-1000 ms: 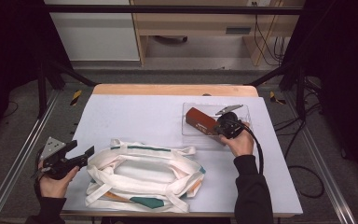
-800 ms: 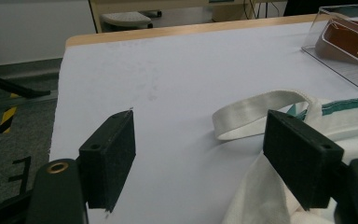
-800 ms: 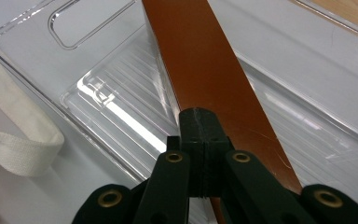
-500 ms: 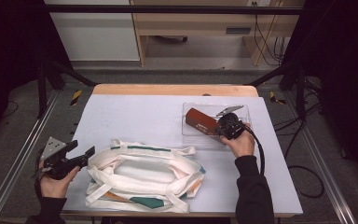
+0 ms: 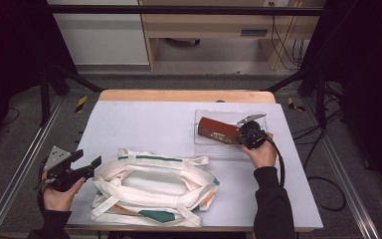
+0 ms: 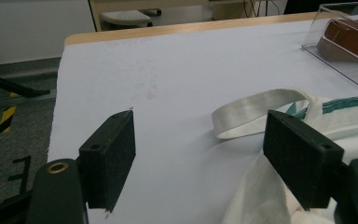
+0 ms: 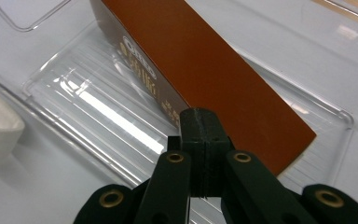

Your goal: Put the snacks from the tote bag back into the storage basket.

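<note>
My right gripper [image 7: 200, 123] has its two black jaws pressed flat together with nothing between them. The tips sit right at the long edge of the brown box [image 7: 205, 70], but I cannot tell if they touch it. The box lies tilted in a clear plastic tray [image 7: 98, 109], and its top end is cut off at the edge of the right gripper view. The gold writing on its side is too blurry to read. From the high view the box [image 5: 218, 130] lies near the right side of the table [image 5: 144, 124], and my right hand [image 5: 261, 152] hides the near corner of the tray.

My left gripper [image 6: 200, 154] is wide open and holds nothing. It is at the left end of the white cloth bag [image 5: 151, 186]. A white strap [image 6: 261, 109] lies between the jaws, and the right pad [image 6: 298, 154] covers part of the bag
</note>
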### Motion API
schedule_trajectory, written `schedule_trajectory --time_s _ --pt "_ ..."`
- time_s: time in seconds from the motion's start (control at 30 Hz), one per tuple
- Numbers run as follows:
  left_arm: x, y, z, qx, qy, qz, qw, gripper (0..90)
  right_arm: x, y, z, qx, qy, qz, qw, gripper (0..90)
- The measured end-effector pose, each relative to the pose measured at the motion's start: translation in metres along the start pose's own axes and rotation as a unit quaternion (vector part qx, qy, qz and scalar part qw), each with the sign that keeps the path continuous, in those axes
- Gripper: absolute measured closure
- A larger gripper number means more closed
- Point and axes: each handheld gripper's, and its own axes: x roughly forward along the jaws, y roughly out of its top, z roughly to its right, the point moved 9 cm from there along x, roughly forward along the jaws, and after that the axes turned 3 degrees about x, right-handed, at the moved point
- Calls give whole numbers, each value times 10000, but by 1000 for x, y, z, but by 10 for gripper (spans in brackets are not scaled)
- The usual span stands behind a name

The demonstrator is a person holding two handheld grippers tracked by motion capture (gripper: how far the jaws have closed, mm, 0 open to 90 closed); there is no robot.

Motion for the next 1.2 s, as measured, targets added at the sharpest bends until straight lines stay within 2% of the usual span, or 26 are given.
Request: schedule_trajectory --time_s 0.07,0.23,0.6,0.97,1.2 --pt "0 0 0 -1 -2 3 10000 250 0 -2 5 124 -73 -5 9999 900" --pt "0 0 0 -9 1 3 10000 250 1 -4 11 241 -181 26 9995 900" --pt "0 0 0 -8 -6 -6 10000 250 0 -1 25 405 -585 146 9974 900" --pt "0 0 0 -6 -9 -6 10000 250 3 0 33 460 -757 237 9958 900" --pt "0 0 0 -9 -8 -7 10000 250 5 -1 36 515 -770 231 9954 894"
